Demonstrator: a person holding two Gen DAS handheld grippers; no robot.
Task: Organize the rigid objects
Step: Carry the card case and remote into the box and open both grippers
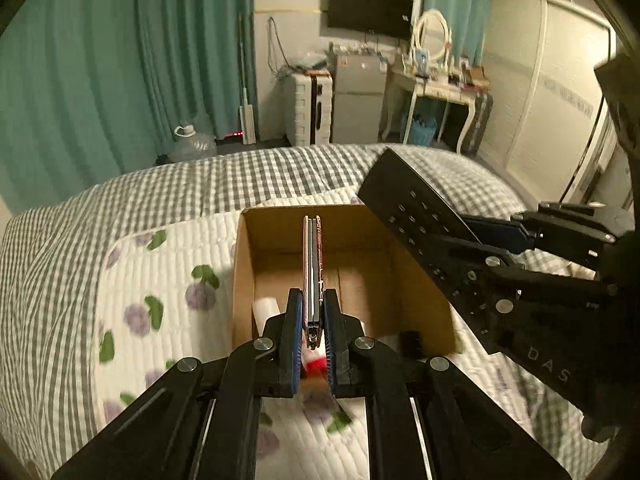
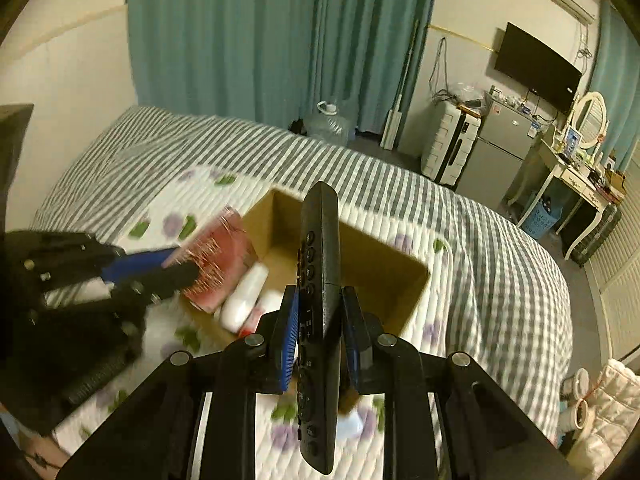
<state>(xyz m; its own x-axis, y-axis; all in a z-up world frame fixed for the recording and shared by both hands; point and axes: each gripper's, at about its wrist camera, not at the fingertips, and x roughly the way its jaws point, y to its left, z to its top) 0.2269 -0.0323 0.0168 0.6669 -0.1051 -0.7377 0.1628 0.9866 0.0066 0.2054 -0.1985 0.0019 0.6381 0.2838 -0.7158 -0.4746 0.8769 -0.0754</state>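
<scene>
An open cardboard box [image 1: 416, 280] sits on the flowered quilt on the bed; it also shows in the right wrist view [image 2: 384, 272]. My left gripper [image 1: 312, 312] is shut on a thin pink patterned flat object [image 1: 312, 264], held on edge over the box; from the right wrist view that object [image 2: 224, 256] shows a pink face at the box's left wall. My right gripper [image 2: 320, 320] is shut on a black remote control [image 2: 320, 280], held above the box's right side; it also shows in the left wrist view [image 1: 416, 216]. White bottles [image 2: 244, 292] lie inside the box.
The flowered quilt [image 1: 160, 288] lies over a grey checked bedspread [image 1: 280, 172]. Beyond the bed are teal curtains [image 1: 120, 60], a water jug [image 1: 192, 144], a suitcase [image 1: 308, 108], a small fridge [image 1: 356, 96], a dressing table [image 1: 436, 88] and a wall TV [image 1: 370, 10].
</scene>
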